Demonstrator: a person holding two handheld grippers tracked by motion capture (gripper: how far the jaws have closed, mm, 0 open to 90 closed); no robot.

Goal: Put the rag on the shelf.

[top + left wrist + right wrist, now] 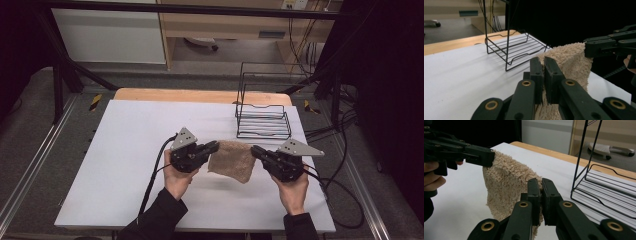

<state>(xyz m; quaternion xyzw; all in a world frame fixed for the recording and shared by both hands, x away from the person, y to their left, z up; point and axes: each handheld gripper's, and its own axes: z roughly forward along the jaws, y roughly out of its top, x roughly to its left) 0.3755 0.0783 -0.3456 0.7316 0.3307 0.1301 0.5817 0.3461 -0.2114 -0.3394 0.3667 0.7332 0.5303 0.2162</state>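
A beige fluffy towel (pixel 231 160) hangs between my two grippers just above the white table (pixel 125 150). My left gripper (pixel 216 145) is shut on the towel's left top corner, my right gripper (pixel 254 149) on its right top corner. In the left gripper view the jaws of the left gripper (pixel 544 65) pinch the towel (pixel 571 60), and the right gripper (pixel 589 48) grips its far corner. The right gripper view has its own gripper (pixel 541 187) clamped on the towel (pixel 506 182), with the left gripper (pixel 487 157) at the other corner.
A black wire rack (pixel 263 117) stands at the back right of the table, just beyond the towel. A wooden strip (pixel 200 95) runs along the table's far edge. Cables trail from both grippers toward the front and right.
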